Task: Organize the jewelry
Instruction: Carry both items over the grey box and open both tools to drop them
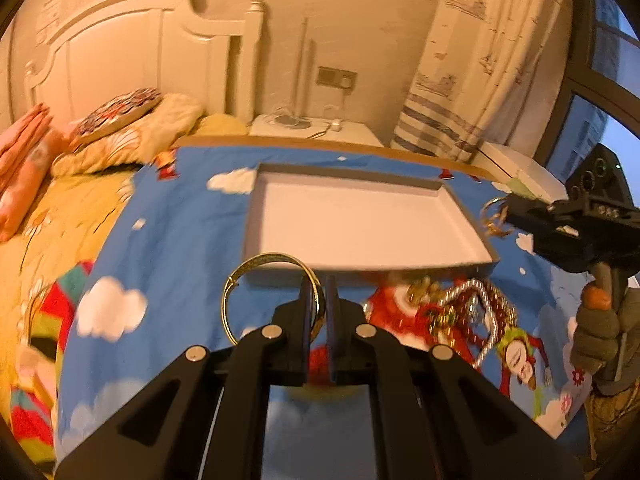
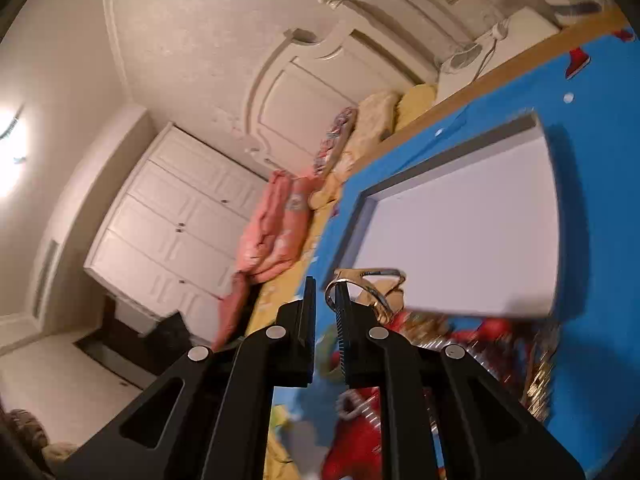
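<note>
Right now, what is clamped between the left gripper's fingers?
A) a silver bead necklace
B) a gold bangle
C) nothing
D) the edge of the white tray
B: the left gripper is shut on a gold bangle, lifted near the white tray, while the silver bead necklace lies in the pile on the blue sheet.

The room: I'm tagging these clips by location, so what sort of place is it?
A bedroom, most likely. A white carved headboard stands behind pillows, the work goes on over a cartoon-print bedsheet, and white wardrobe doors line the far wall.
</note>
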Tool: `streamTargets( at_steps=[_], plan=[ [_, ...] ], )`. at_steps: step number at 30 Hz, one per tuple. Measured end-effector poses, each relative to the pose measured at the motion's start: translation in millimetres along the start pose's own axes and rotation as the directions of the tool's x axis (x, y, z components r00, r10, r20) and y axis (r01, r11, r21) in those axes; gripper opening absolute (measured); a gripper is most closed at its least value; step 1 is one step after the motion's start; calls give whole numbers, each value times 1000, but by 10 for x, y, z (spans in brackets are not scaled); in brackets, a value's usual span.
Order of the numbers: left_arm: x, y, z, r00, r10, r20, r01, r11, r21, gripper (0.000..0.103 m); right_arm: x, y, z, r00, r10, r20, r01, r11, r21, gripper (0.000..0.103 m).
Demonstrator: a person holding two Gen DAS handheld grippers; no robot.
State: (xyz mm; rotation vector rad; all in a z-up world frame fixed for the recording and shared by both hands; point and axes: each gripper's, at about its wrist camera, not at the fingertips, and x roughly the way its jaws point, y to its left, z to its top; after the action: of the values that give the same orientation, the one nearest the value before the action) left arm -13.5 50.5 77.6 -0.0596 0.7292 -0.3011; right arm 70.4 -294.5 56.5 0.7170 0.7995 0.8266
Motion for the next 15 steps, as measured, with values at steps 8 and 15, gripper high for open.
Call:
streamTargets(
  at_steps=[8,15],
  plan=[
    [727,-169,479,997,-54,-55,56,998,40,6,318,-210,168,991,-132,-20,132,991,4,14],
    [1245,-184,746,994,-23,-102,28,998,48,6,462,-291,402,979,-202,-12,202,979,-4,16]
  ],
)
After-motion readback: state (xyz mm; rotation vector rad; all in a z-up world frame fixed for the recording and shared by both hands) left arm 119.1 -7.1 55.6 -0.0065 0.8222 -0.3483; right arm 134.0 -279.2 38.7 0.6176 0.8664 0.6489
